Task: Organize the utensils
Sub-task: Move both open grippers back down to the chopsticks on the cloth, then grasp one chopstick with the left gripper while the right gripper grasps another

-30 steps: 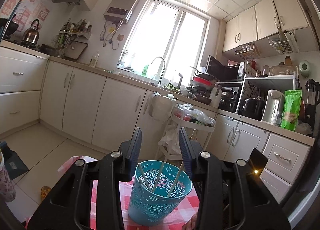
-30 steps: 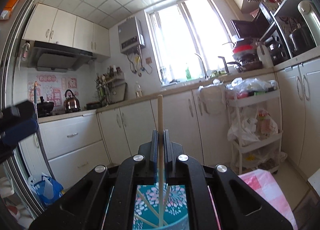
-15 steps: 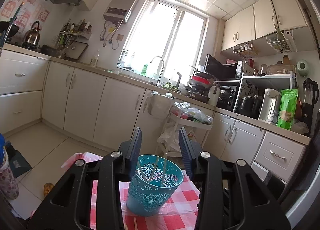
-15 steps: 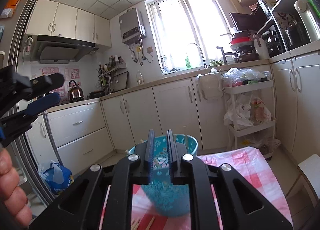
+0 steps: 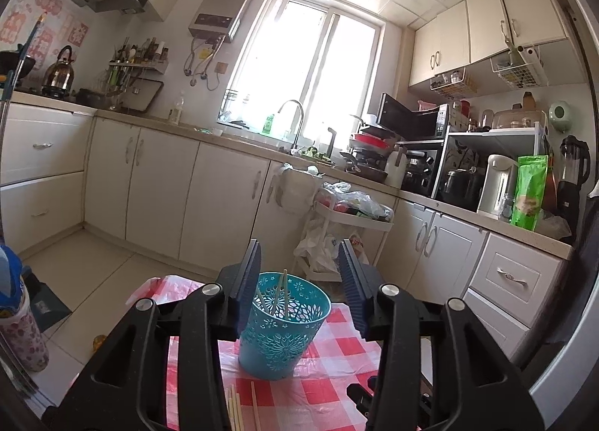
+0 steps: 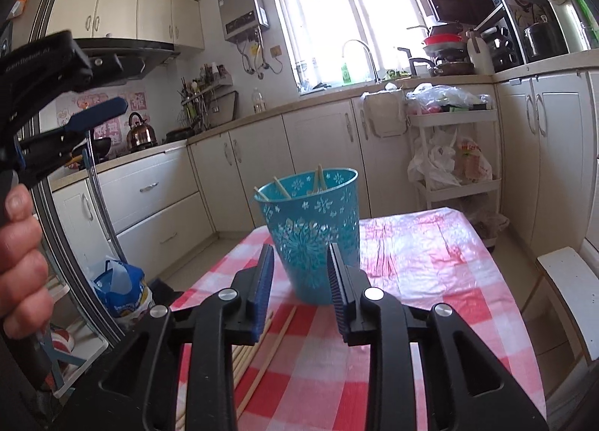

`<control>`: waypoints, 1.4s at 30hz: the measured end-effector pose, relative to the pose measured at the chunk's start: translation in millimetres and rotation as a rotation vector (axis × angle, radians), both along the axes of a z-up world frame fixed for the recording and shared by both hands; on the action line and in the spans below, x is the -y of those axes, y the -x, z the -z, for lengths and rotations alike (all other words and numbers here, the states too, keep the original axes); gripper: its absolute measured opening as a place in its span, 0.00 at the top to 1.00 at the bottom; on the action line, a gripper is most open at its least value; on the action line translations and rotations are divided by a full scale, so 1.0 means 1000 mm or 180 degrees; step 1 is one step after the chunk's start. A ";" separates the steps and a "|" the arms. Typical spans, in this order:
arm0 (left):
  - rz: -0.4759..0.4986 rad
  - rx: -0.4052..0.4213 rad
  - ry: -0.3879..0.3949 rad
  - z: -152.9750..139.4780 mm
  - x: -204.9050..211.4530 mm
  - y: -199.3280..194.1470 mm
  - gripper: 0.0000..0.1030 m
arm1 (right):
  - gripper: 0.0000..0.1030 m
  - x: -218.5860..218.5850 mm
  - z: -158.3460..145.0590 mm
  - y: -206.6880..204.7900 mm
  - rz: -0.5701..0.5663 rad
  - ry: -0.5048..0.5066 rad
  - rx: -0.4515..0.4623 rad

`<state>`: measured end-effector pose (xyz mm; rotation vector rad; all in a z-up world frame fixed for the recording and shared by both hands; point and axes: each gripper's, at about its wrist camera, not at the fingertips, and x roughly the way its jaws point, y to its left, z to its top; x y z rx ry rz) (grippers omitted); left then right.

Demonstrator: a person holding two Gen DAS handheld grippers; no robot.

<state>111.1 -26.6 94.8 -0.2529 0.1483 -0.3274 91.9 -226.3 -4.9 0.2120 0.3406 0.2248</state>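
1. We find the left gripper (image 5: pixel 299 273) with its jaws spread wide and nothing between them; it hovers above the table, the pads framing the teal basket (image 5: pixel 282 333) in the left wrist view without touching it.
2. We find the right gripper (image 6: pixel 301 281) likewise released, jaws parted and empty, low over the red-and-white checked tablecloth (image 6: pixel 430 303).
3. The basket stands upright on the cloth. Several wooden chopsticks (image 6: pixel 320 178) lean inside it, tips above the rim.
4. More loose chopsticks (image 6: pixel 262 348) lie flat on the cloth, just beside the basket's foot (on the near-left side in the right wrist view).
5. Writing: white lettering runs along the left gripper body (image 6: pixel 45 56), seen at the right wrist view's left edge; we read it as roughly "GenRobot.AI," though it is blurred. The pink wall stickers (image 5: pixel 45 24) carry characters we cannot read.
6. The green pouch (image 5: pixel 529 191) on the counter bears printing too small to read.
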 end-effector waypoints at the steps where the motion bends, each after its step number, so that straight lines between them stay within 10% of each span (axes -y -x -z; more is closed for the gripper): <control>1: -0.0004 -0.0008 -0.0014 0.000 0.000 0.002 0.60 | 0.69 -0.002 0.001 0.003 -0.0012 0.0007 -0.0027; 14: -0.0085 -0.0291 -0.0172 0.015 -0.020 0.018 0.56 | 0.61 -0.033 0.030 0.013 -0.0192 0.0322 -0.0544; 26: -0.0504 -0.1506 -0.0471 0.120 -0.085 -0.035 0.56 | 0.63 -0.068 0.076 -0.036 -0.0374 0.0557 -0.1284; 36: -0.0152 -0.2093 -0.0819 0.181 -0.052 -0.074 0.56 | 0.63 -0.089 0.096 -0.070 -0.0457 0.1002 -0.1668; 42: -0.0020 -0.2226 -0.0945 0.196 -0.030 -0.091 0.56 | 0.86 -0.071 0.095 -0.059 -0.0420 0.1030 -0.1736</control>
